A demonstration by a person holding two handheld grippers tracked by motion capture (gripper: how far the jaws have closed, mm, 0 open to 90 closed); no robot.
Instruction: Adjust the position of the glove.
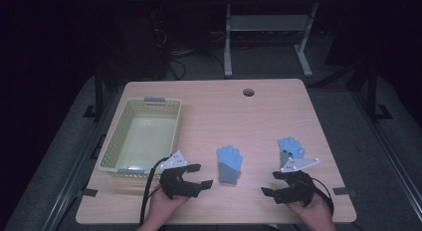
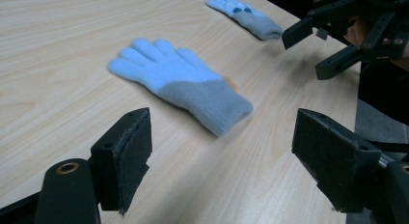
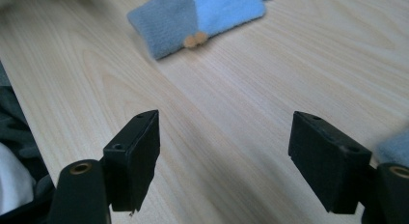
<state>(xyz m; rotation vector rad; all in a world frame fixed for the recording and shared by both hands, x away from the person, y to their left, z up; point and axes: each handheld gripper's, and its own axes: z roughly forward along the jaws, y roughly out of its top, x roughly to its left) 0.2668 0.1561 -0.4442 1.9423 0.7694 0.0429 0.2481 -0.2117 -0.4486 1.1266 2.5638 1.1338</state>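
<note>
Gloves lie flat on the bench: one [image 1: 229,164] between the two grippers near the front edge, the other [image 1: 291,148] toward the right edge, just beyond the right gripper [image 1: 271,183]. In the high view that gripper's grey plate covers the second glove's cuff, so only its fingers and dark dots show. The left gripper view shows this glove [image 2: 245,15] whole but small and far off, beside the right gripper [image 2: 313,48]. The right gripper view cuts it to a blurred blue sliver [image 3: 394,147] at the right border.

The middle glove shows best in the left gripper view [image 2: 181,84]: light blue fingers, grey cuff, and a small tan tag at the cuff's side. The right gripper view crops its fingers off the top, leaving cuff and tag [image 3: 195,14]. The high view is too dim to make the tag out.

Left gripper [image 1: 200,175] has its jaws wide apart with nothing between them; so has the right. Both hover near the front edge, hands cut off by the picture's bottom.

A yellow basket [image 1: 112,146] sits at the left edge, its inside pale and washed out.
</note>
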